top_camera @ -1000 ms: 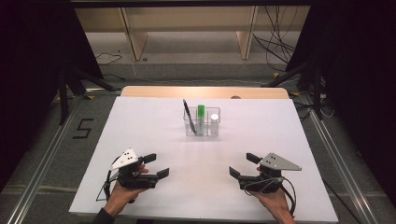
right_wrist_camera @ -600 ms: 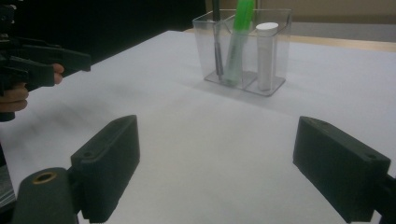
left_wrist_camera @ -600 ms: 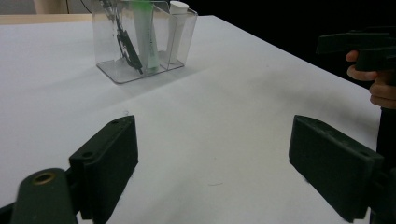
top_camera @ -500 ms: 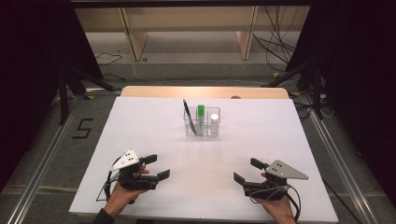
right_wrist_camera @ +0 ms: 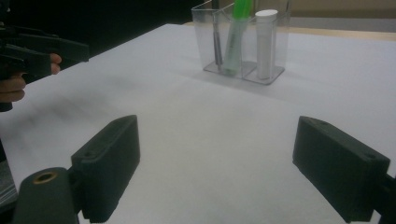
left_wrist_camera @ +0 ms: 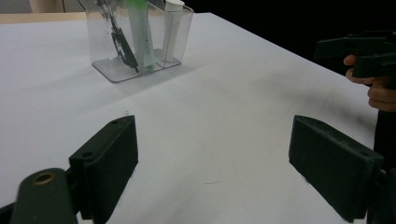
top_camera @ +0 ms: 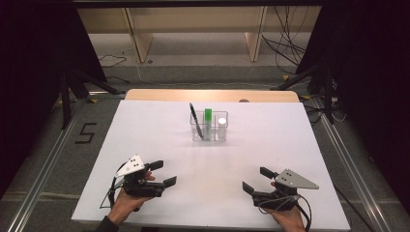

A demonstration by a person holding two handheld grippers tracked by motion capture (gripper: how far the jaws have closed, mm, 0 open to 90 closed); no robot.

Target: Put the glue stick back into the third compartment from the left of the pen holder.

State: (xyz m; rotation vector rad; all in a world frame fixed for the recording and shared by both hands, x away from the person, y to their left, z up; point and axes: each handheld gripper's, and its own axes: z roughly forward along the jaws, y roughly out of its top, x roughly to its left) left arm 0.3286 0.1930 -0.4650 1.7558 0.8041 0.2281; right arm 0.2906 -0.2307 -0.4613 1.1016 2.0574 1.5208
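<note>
Our right gripper [top_camera: 255, 186] has dropped lower in the frame; the left gripper [top_camera: 162, 174] stays put. Both fingers gape empty, so the holder [top_camera: 209, 126], upper centre of the surface [top_camera: 290, 140], remains untouched.

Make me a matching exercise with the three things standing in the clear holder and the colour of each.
Things:
1. pen
2. marker
3. tube

Colours:
A. white
B. black
C. green

All three stand in the clear holder on the table.

Pairs: 1-B, 2-C, 3-A
</note>
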